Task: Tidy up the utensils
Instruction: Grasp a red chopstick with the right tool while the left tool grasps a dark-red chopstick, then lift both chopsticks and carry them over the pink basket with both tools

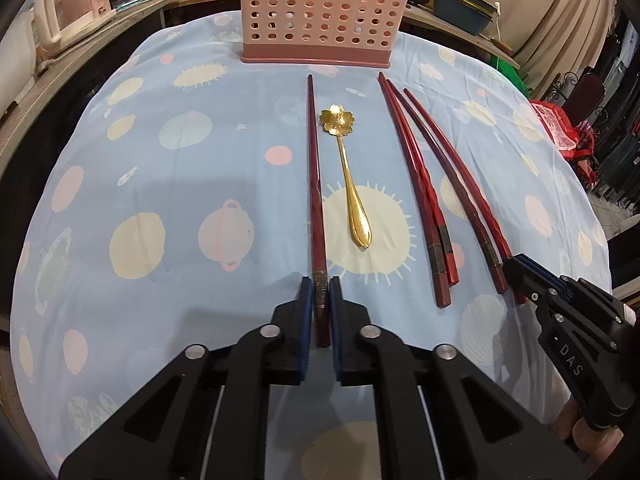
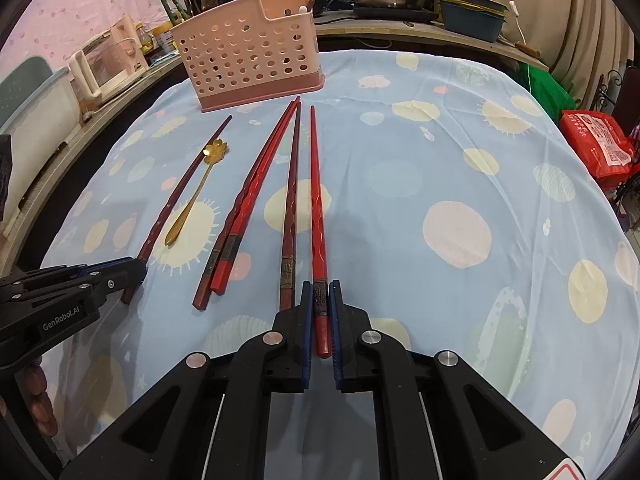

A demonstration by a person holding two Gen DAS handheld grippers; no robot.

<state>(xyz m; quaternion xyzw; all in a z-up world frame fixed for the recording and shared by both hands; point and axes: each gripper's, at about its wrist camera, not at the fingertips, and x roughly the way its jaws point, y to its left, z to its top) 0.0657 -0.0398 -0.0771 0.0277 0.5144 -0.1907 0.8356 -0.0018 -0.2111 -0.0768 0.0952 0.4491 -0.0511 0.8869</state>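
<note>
A perforated pink plastic caddy (image 1: 320, 12) stands at the far end of the planet-print cloth (image 1: 160, 200). Before it lie slim lacquered chopsticks: the left gripper (image 1: 320, 292) clamps a dark chopstick (image 1: 313, 184), the right gripper (image 2: 321, 296) a red chopstick (image 2: 316, 200). Just right of the dark one lies a gold flower-bowled spoon (image 1: 348, 176).

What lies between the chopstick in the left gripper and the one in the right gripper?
In the left wrist view, from the dark chopstick in the left gripper: gold flower spoon, a touching chopstick pair, one dark chopstick, then the right gripper's red chopstick.
</note>
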